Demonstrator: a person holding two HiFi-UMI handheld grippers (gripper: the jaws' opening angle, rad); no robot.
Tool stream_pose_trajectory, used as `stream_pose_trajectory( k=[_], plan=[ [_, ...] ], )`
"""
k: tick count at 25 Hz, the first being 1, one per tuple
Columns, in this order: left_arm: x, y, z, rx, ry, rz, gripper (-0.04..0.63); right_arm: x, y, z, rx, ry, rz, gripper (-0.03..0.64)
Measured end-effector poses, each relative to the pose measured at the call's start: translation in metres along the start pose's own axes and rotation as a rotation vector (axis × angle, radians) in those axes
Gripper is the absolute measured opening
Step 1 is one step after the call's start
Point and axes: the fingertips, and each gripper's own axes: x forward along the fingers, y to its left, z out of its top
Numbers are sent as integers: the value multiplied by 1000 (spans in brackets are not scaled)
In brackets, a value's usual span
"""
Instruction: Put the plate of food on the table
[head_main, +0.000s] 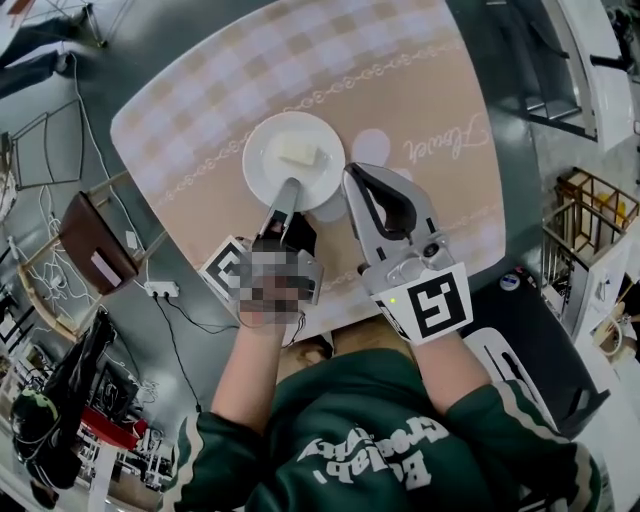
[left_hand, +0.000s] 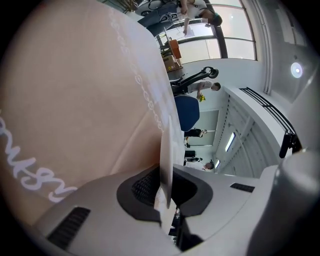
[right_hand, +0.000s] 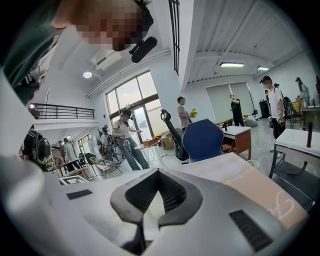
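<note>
Head view: a person in a green sweatshirt (head_main: 380, 440) stands at a table (head_main: 455, 215) covered with a beige checked tablecloth (head_main: 400, 80), a gripper in each hand. The left gripper (head_main: 290, 186) is clamped on the near rim of a white plate (head_main: 262, 165), which sits over the middle of the cloth and carries a pale block of food (head_main: 298, 152). Whether the plate's base touches the cloth cannot be told from here. The right gripper (head_main: 351, 174) hangs just beside the plate's right edge, its jaws drawn together and gripping nothing. A brown chair (head_main: 95, 245) and a white power strip (head_main: 160, 290) lie on the floor to the picture's left of the table.

Left gripper view: the plate (left_hand: 166, 150) appears edge-on, running from the ribbed pads of the left gripper (left_hand: 165, 195) away towards the room, and the pads press on its rim from both sides. The tablecloth (left_hand: 75, 100) with its white script lettering (left_hand: 35, 180) fills the left of the frame. A blue chair (left_hand: 187, 112) and several people stand well beyond.

Right gripper view: the right gripper (right_hand: 156, 173) has its fingertips meeting, with only a pale surface showing through the diamond-shaped gap behind them. The table (right_hand: 235, 172) stretches off to the right. A blue chair (right_hand: 202, 140) stands at its far end, and people (right_hand: 127, 140) stand about a bright, high-ceilinged hall.
</note>
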Motion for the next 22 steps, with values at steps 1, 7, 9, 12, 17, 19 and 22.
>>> stream_pose_trajectory(
  k=[1, 7, 9, 12, 17, 19, 22],
  plan=[
    [0, 2, 0, -3, -2, 10, 32, 1, 0, -2, 1, 7, 2, 15],
    [0, 6, -3, 17, 3, 96, 32, 4, 0, -3, 6, 20, 15, 15],
    [-1, 10, -3, 36, 9, 140, 37, 7, 2, -3, 4, 22, 24, 15],
    [-4, 16, -2, 44, 12, 176, 71, 9, 4, -1, 1, 24, 32, 15],
    [-7, 12, -4, 58, 18, 179, 151, 12, 8, 2, -13, 18, 41, 15],
    [-10, 12, -6, 54, 18, 185, 163, 12, 10, 3, -14, 17, 45, 15],
    [-15, 14, -9, 49, 16, 193, 172, 12, 12, 4, -17, 15, 48, 15]
  ],
)
